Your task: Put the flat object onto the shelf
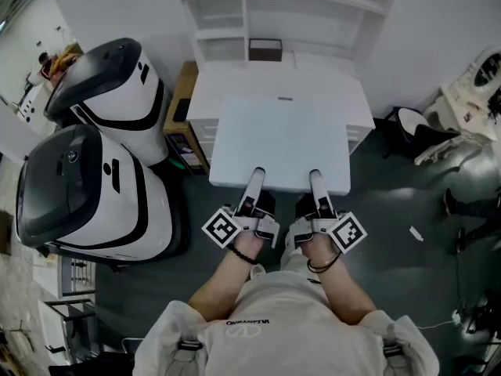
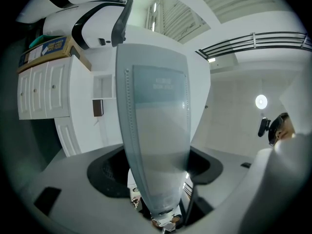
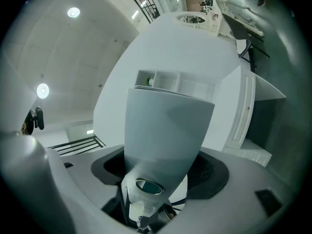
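Note:
The flat object [image 1: 282, 143] is a wide white panel with a small label at its far edge. It is held level in front of the white shelf unit [image 1: 274, 18], its far edge over the white cabinet top [image 1: 223, 88]. My left gripper [image 1: 256, 180] is shut on its near edge at the left, and my right gripper [image 1: 316, 182] is shut on the same edge at the right. In the left gripper view the panel [image 2: 156, 126] runs away between the jaws of my left gripper [image 2: 157, 201]. In the right gripper view the panel [image 3: 165, 130] leaves my right gripper [image 3: 156, 189] towards the shelf compartments [image 3: 165, 81].
Two large white-and-black machines [image 1: 109, 88] [image 1: 82, 202] stand at the left. A wooden side table [image 1: 182, 104] sits between them and the cabinet. A small dark box [image 1: 264, 50] sits on a low shelf. A chair and clutter [image 1: 427, 131] stand at the right.

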